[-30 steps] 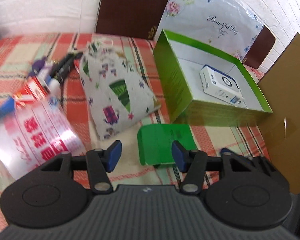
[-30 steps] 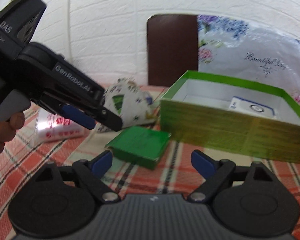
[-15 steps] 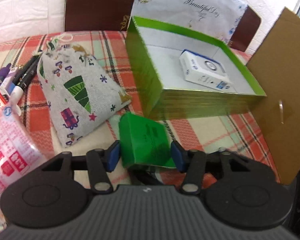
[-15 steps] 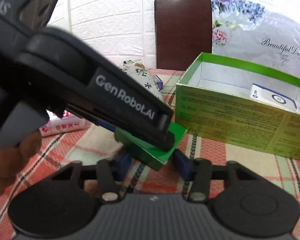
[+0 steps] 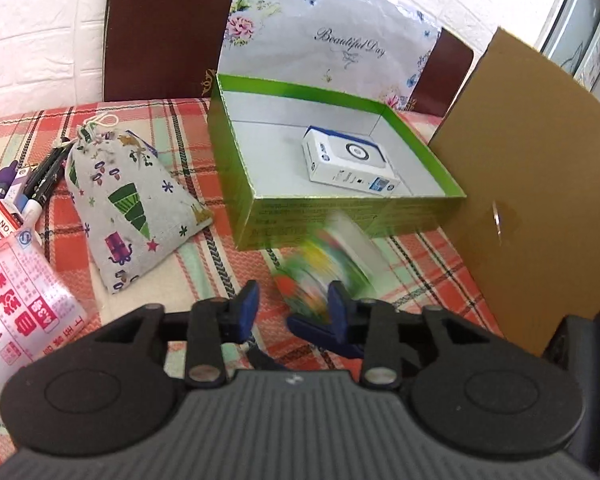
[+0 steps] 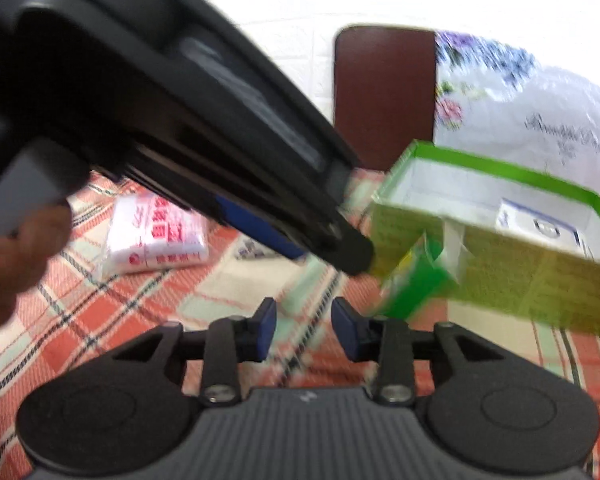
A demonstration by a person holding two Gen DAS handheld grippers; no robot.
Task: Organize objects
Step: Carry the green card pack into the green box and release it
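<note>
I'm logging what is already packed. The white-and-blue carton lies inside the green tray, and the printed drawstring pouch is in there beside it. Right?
Not quite. The left wrist view shows the white-and-blue carton alone inside the green tray; the printed drawstring pouch lies outside it, on the plaid tablecloth to its left.

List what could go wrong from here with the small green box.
1. The small green box is motion-blurred and tilted against the open green box's front wall. It is outside the open fingers of the left gripper, so it may tumble onto the tablecloth instead of going in.
2. The right gripper is also open on nothing and sits right under the left one, so the two may collide on a regrasp.
</note>
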